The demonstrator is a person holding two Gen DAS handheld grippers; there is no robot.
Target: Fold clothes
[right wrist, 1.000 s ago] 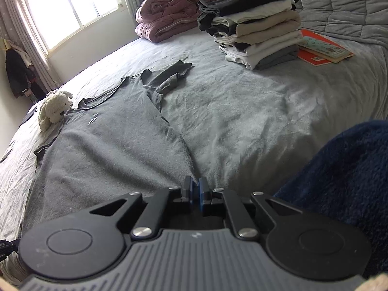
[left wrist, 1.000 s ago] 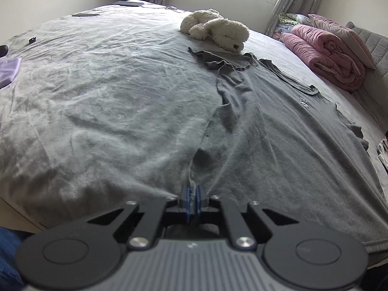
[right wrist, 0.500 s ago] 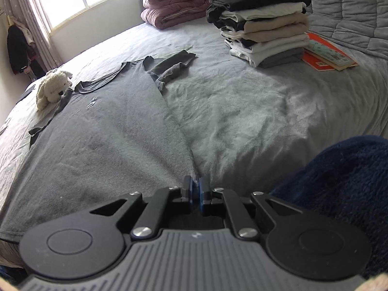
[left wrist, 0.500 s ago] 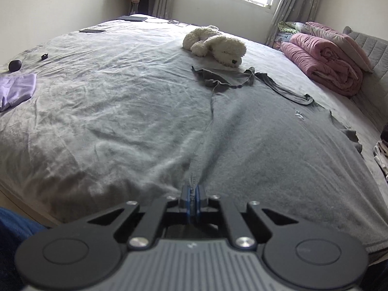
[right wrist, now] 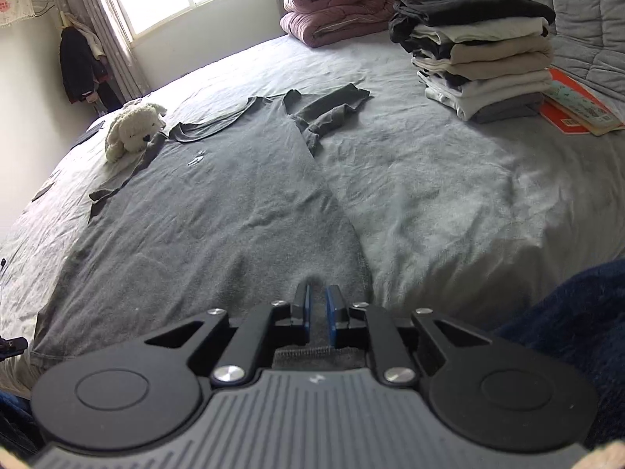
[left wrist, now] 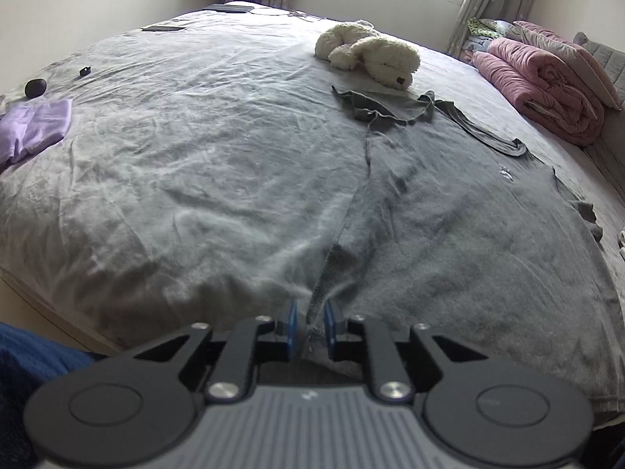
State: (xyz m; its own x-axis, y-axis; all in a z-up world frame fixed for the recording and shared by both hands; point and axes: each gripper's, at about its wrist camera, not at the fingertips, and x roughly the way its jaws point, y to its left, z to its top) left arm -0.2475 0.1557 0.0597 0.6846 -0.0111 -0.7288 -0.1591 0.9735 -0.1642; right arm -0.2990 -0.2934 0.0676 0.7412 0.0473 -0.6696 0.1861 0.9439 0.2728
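Note:
A dark grey T-shirt (left wrist: 449, 215) lies spread face up on the grey bed sheet (left wrist: 175, 156), collar toward the far side. My left gripper (left wrist: 310, 322) is at the shirt's near left hem corner. Its jaws are opening, with the hem edge loose between the blue pads (left wrist: 291, 322). In the right wrist view the same T-shirt (right wrist: 218, 211) runs away from my right gripper (right wrist: 317, 312), which is at the near right hem corner. Its jaws are opening too, and the stitched hem lies slack in the gap, not pinched.
A white plush dog (left wrist: 371, 52) lies by the collar. A rolled pink quilt (right wrist: 343, 4), a stack of folded clothes (right wrist: 480, 62) and orange books (right wrist: 578, 105) sit toward the headboard. A purple cloth (left wrist: 35, 127) lies at the left. A dark blue sleeve (right wrist: 566, 336) is near right.
Both pairs of jaws were shut on the shirt's hem and have now parted, letting it go. The fold along the shirt's left side has flattened out.

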